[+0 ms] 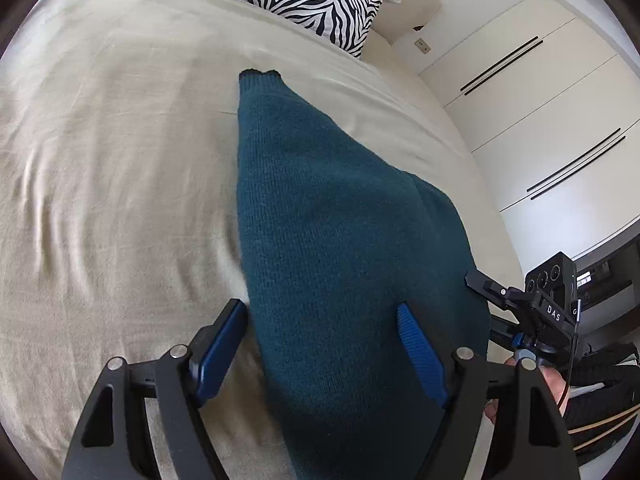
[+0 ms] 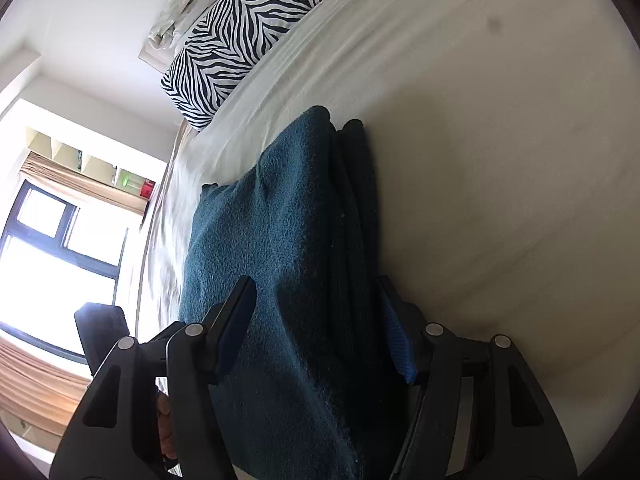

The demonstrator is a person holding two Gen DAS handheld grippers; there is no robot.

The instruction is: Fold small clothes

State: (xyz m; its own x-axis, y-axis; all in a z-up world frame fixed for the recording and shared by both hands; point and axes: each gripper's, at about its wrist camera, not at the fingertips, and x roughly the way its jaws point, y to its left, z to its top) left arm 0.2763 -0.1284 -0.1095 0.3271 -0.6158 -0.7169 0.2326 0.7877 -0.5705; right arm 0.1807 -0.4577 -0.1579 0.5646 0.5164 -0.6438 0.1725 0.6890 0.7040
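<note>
Both grippers, the left gripper (image 1: 324, 344) and the right gripper (image 2: 320, 320), stand wide apart around our teal sweater (image 1: 340, 232). We see it stretch toward 12 o'clock on the beige bed (image 1: 112, 152), between the fingers.

Both wrist views close over bed (image 1: 100, 160), sharing teal knit (image 1: 320, 220), zebra pillow (image 2: 236, 36)

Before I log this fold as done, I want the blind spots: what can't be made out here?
- Left wrist view: the teal knit sweater runs off the bottom edge; its near end is cut off.
- Left wrist view: the right gripper shows only partly, its fingertips behind the sweater.
- Right wrist view: the sweater's stacked layers sit in shadow; their count is unclear.
- Right wrist view: shelf items by the window are too small.
</note>
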